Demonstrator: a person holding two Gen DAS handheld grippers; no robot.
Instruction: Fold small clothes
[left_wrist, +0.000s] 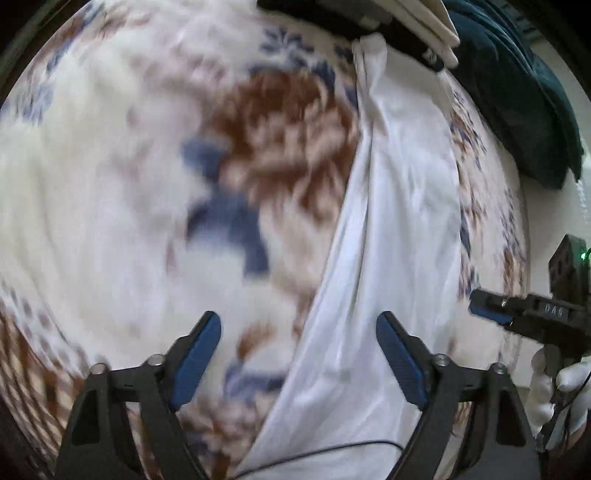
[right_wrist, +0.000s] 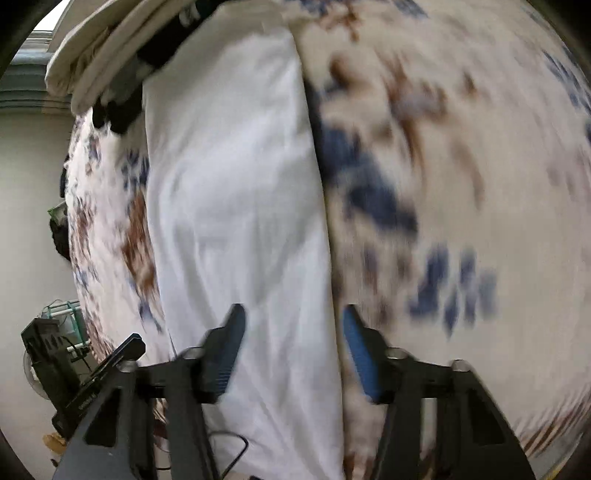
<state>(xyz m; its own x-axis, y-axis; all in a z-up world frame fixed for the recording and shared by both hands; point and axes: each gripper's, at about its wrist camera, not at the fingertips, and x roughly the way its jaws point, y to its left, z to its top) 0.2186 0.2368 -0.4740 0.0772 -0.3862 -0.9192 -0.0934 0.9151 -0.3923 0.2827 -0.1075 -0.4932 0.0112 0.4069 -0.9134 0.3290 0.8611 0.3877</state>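
A white garment (left_wrist: 399, 184) lies stretched out as a long folded strip on the floral bedspread (left_wrist: 110, 184). My left gripper (left_wrist: 300, 347) hovers over its near left edge with the jaws wide apart and nothing pinched between them. In the right wrist view the same white garment (right_wrist: 232, 184) runs up the middle. My right gripper (right_wrist: 293, 349) hangs above its right edge, open, with the cloth lying flat under the gap. The pads touch nothing that I can see. Both views are blurred by motion.
A stack of folded cream and black clothes (left_wrist: 424, 33) sits at the far end of the garment, and a dark teal blanket (left_wrist: 517, 96) lies beside it. A white-gloved hand (left_wrist: 570, 384) holds the other gripper at the right. The bedspread (right_wrist: 480, 147) drops off to a pale floor (right_wrist: 29, 221) at the left.
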